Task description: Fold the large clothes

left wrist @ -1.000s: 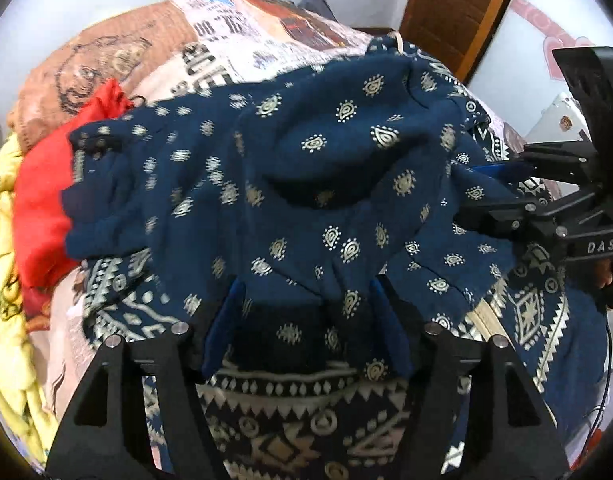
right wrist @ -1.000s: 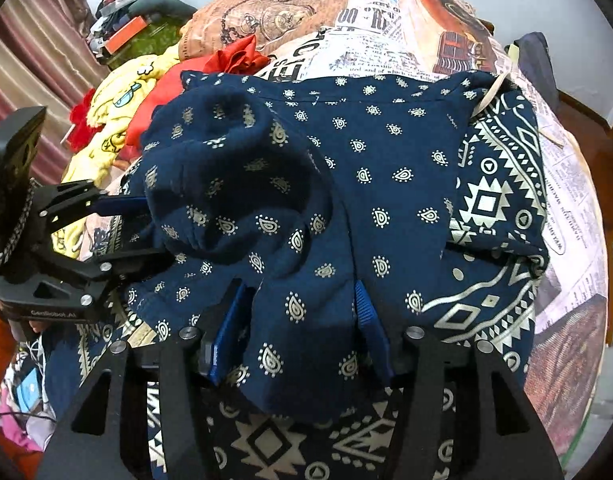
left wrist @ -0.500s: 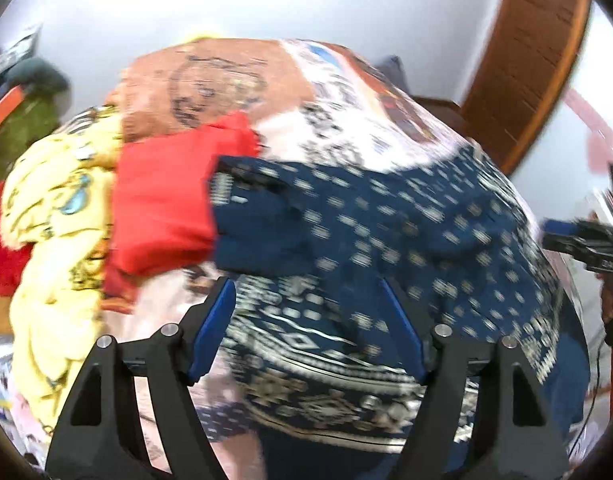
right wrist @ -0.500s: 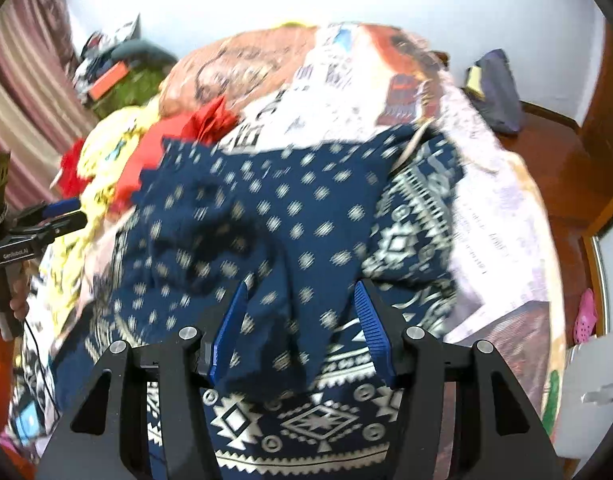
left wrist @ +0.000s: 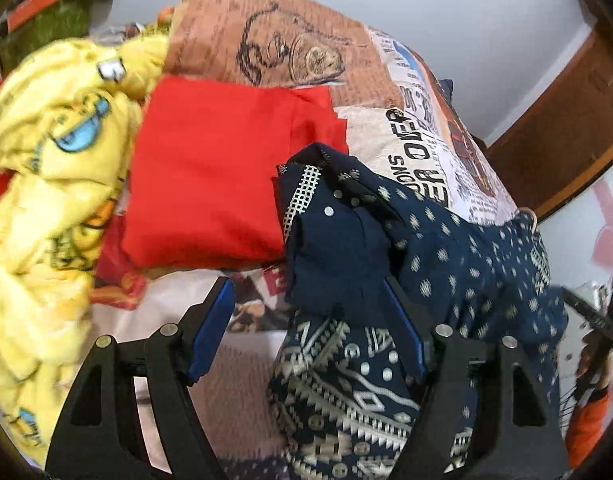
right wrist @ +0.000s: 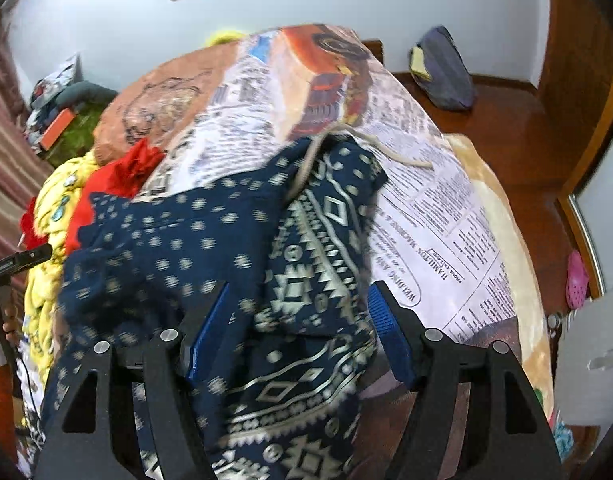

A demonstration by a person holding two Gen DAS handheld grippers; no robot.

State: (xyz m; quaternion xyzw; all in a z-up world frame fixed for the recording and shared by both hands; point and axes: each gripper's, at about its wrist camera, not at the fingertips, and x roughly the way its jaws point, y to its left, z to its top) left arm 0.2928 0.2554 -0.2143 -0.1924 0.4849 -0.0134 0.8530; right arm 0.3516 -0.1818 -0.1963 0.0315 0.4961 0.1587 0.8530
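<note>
Both hand-held grippers released, right [right wrist: 296, 328] just widened; navy garment [left wrist: 446, 280] abuts red cloth [left wrist: 210, 184].

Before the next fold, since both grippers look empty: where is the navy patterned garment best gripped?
Judging by its pose, take the navy garment at the raised corner with the checked placket beside the red cloth. That edge stands free of the bed, so the left gripper, jaws open, could probably close from the near side.
</note>
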